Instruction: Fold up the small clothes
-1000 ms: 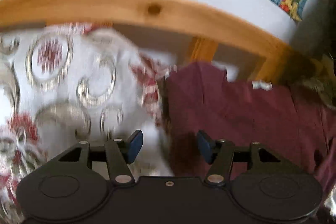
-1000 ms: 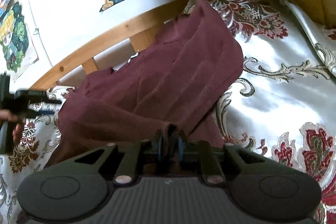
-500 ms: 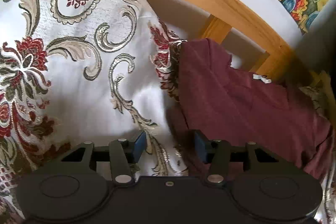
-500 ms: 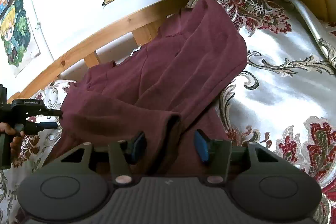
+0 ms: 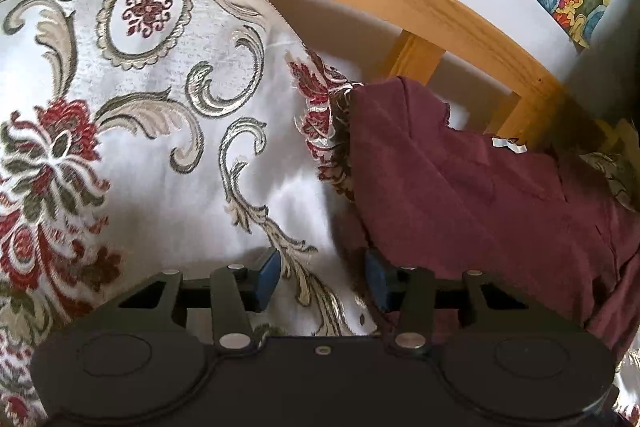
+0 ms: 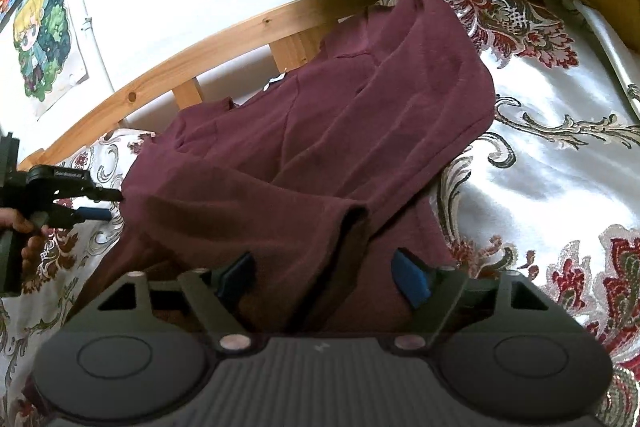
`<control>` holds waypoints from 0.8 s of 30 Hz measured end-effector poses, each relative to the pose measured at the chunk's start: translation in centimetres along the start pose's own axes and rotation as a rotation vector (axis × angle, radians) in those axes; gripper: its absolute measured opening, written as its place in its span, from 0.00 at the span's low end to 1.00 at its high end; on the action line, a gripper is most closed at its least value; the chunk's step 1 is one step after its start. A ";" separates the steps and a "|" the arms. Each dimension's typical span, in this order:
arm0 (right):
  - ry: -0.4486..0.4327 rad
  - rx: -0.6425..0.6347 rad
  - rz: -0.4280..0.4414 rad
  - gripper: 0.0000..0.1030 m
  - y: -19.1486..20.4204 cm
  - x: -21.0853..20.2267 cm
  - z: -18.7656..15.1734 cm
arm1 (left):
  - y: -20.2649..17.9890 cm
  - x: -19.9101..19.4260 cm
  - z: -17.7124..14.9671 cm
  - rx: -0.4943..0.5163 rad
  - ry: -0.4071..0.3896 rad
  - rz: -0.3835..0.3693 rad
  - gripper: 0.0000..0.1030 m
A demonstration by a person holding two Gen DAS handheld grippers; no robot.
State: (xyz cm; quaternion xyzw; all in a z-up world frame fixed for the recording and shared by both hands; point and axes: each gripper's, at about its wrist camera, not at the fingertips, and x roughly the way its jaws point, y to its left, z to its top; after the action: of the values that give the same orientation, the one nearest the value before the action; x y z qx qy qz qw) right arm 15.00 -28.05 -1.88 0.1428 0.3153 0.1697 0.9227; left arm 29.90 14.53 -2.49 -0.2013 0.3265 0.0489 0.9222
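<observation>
maroon garment rumpled along bedspread rail edge | right gripper just opened, sleeve fold released, loose between jaws | left gripper parted, empty | risk: we snag fold withdrawing

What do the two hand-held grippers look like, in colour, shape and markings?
The left gripper has a smooth black body with two round discs, black linkage arms with silver pivot screws, and blue pads on its fingers. The right gripper has the same build, but its centre panel is ribbed and dark grey. From the right camera, the left gripper shows small white lettering, too small to read.
</observation>
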 end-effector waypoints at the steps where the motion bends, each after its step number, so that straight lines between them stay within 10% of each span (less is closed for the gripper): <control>1: 0.000 -0.003 -0.001 0.82 0.0 0.0 0.0 | -0.1 0.3 0.1 0.005 0.001 0.000 0.47; 3: 0.001 -0.006 0.000 0.83 0.1 0.0 -0.1 | -0.3 0.7 0.3 0.009 0.000 0.000 0.43; 6: 0.001 -0.007 0.003 0.86 0.2 0.0 -0.1 | -0.5 1.1 0.2 -0.004 0.016 0.000 0.00; 13: 0.001 -0.007 0.004 0.89 0.1 0.0 -0.1 | 0.9 -0.8 -0.6 -0.091 -0.036 0.175 0.00; 24: 0.005 -0.019 0.004 0.91 0.2 0.1 -0.1 | -1.7 0.2 -0.2 0.124 -0.014 -0.010 0.33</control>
State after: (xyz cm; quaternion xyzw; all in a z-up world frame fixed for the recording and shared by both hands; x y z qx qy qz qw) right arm 14.97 -27.77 -1.96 0.1343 0.3156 0.1749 0.9229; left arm 30.32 12.89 -2.24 -0.1449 0.3216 0.0255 0.9354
